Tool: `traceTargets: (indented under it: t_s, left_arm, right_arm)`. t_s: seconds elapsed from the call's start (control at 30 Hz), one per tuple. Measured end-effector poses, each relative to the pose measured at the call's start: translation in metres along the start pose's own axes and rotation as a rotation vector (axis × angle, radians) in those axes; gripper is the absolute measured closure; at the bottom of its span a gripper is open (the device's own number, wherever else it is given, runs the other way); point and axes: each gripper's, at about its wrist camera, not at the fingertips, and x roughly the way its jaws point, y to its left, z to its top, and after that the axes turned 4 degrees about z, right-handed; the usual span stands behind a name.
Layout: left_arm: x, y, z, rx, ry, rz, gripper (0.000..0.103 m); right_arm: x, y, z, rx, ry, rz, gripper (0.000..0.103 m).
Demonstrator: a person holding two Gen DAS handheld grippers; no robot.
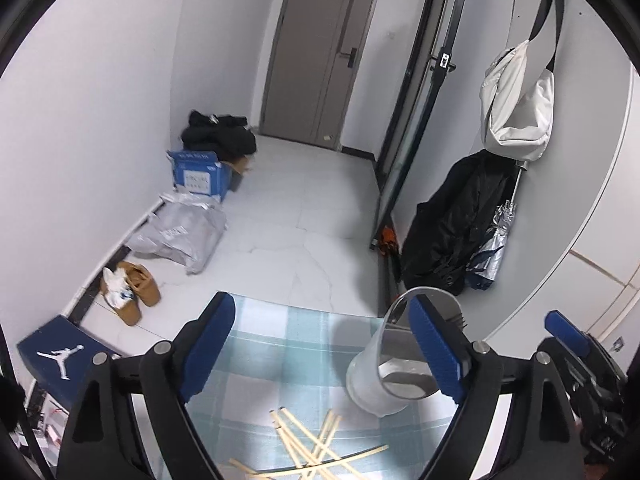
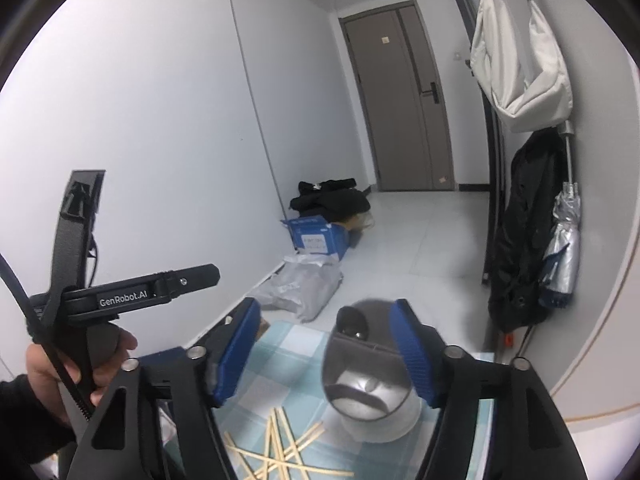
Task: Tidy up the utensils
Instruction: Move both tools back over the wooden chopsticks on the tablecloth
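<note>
Both grippers hover above the table, fingers spread wide, nothing between them. Left gripper (image 1: pixel 320 350): the chopsticks (image 1: pixel 316 446) lie nearest, below and just behind the fingertips, roughly centred in the gap, scattered on the checked tablecloth (image 1: pixel 280 344) in a crossed pile. Long axes run several ways; most fan from near-left to far-right, and one lies almost crosswise at the near edge. No single stick lines up squarely across the finger gap. Right gripper (image 2: pixel 324 350): same pile (image 2: pixel 280 448) sits below and toward its left finger (image 2: pixel 236 354), also crossed. Farther on, the cup (image 1: pixel 384 364) stands upright, open mouth up, metal lining inside; it lies just beside the left gripper's right finger (image 1: pixel 436 350), partly hidden by it. From the right wrist view the cup (image 2: pixel 372 384) sits between the fingers, toward the right one, beyond the sticks. Judgement: sticks go into the cup; the left gripper looks better centred over the pile, the right better placed over the cup. Picking one stick cleanly calls for turning the wrist so the fingers close across its axis; crossed neighbours may lift or roll. Beyond the table: floor, grey bag, blue box, door.
</note>
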Motion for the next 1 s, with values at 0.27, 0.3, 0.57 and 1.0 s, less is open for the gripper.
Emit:
traceTargets:
  t_s: [0.27, 0.3, 0.57, 1.0]
  left_arm:
    - [-0.021, 0.012, -0.020, 0.013, -0.073, 0.089, 0.004]
    - [-0.023, 0.013, -0.023, 0.013, -0.071, 0.086, 0.003]
    - [-0.036, 0.012, -0.049, 0.062, -0.123, 0.120, 0.001]
    - [0.006, 0.057, -0.096, -0.032, 0.026, 0.152, 0.001]
  right_arm:
    - [-0.018, 0.030, -0.026, -0.028, -0.050, -0.025, 0.018]
    - [-0.019, 0.032, -0.030, -0.025, -0.052, -0.033, 0.016]
    - [-0.015, 0.038, -0.064, 0.040, -0.021, -0.083, 0.011]
    - [0.008, 0.041, -0.119, 0.056, 0.086, -0.063, 0.007]
